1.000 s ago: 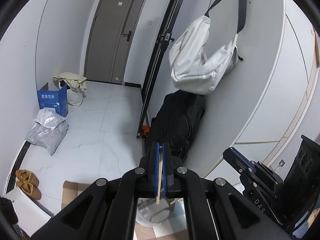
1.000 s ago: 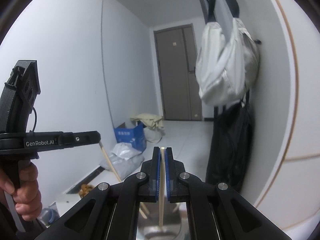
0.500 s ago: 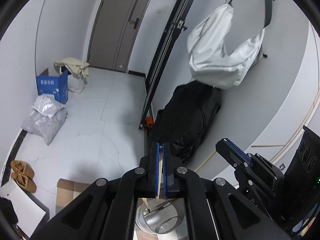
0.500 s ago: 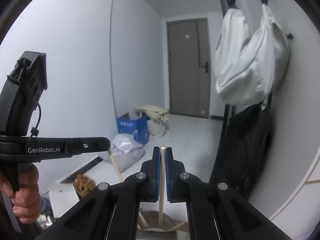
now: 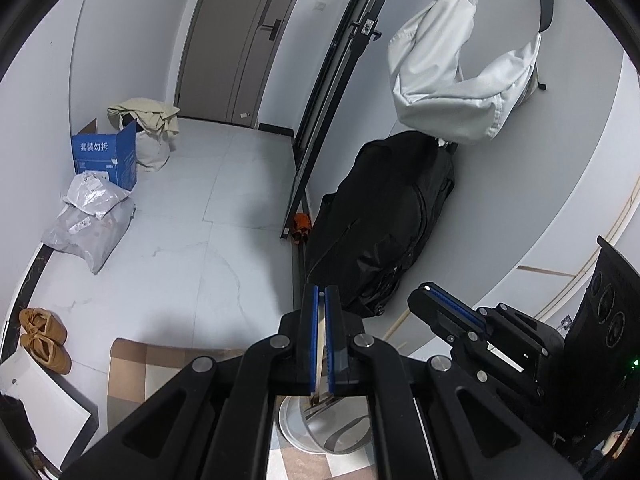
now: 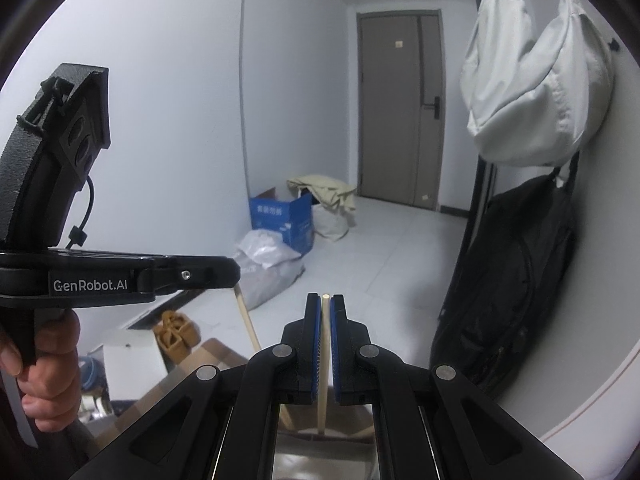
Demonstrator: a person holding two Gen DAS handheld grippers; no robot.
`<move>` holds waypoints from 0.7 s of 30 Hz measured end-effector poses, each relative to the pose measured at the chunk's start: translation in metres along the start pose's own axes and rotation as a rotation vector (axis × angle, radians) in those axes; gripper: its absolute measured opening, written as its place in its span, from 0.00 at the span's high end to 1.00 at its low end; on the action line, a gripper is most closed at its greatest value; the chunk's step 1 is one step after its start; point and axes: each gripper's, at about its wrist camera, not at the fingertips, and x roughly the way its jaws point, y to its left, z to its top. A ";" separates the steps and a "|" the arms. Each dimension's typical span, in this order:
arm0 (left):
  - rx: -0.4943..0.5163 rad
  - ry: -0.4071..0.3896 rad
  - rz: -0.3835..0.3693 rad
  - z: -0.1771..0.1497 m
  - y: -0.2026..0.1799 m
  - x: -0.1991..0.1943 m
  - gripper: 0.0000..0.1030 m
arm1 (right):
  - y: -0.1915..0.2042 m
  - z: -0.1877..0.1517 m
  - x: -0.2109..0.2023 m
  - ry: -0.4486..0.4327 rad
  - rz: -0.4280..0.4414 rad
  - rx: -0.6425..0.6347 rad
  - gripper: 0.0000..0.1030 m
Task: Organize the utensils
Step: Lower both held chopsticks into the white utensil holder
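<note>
While a checked mat [image 5: 160, 364] covers the surface above a white-tiled hallway floor [image 5: 180, 248], both tongs are clenched: left tongs [image 5: 320, 340] and right tongs [image 6: 326, 344] each pinch a pale wooden chopstick [image 6: 325, 360] over the shiny metal holder [image 5: 320, 428]. "GenRobot.AI" marks the left handle.

White bag [image 5: 460, 80] above black bag [image 5: 384, 232]

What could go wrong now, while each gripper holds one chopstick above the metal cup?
1. The left chopstick and right chopstick slant differently over the metal cup; their tips may collide.
2. A tip may catch the rim and miss, or tip the cup.
</note>
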 end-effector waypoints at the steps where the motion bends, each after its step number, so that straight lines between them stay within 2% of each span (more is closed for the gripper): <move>1: -0.004 0.008 -0.002 -0.002 0.002 0.002 1.00 | 0.001 -0.002 0.002 0.008 0.003 -0.001 0.97; 8: -0.034 0.064 -0.060 -0.009 0.012 0.006 1.00 | -0.001 -0.015 0.019 0.098 0.053 0.069 0.94; 12: -0.057 0.093 -0.038 -0.009 0.019 0.005 0.97 | -0.007 -0.021 0.020 0.114 0.058 0.129 0.91; 13: -0.059 0.098 -0.030 -0.009 0.020 0.003 0.94 | -0.009 -0.022 0.018 0.114 0.057 0.148 0.90; 14: -0.064 0.099 -0.026 -0.009 0.021 0.002 0.85 | -0.012 -0.023 0.015 0.110 0.048 0.174 0.84; 16: -0.078 0.079 -0.024 -0.010 0.023 -0.006 0.75 | -0.015 -0.024 0.009 0.097 0.039 0.199 0.80; 18: -0.085 0.061 0.009 -0.011 0.024 -0.013 0.60 | -0.016 -0.026 0.000 0.087 0.015 0.215 0.74; 21: -0.092 0.030 0.050 -0.015 0.024 -0.026 0.46 | -0.015 -0.028 -0.013 0.066 -0.003 0.229 0.62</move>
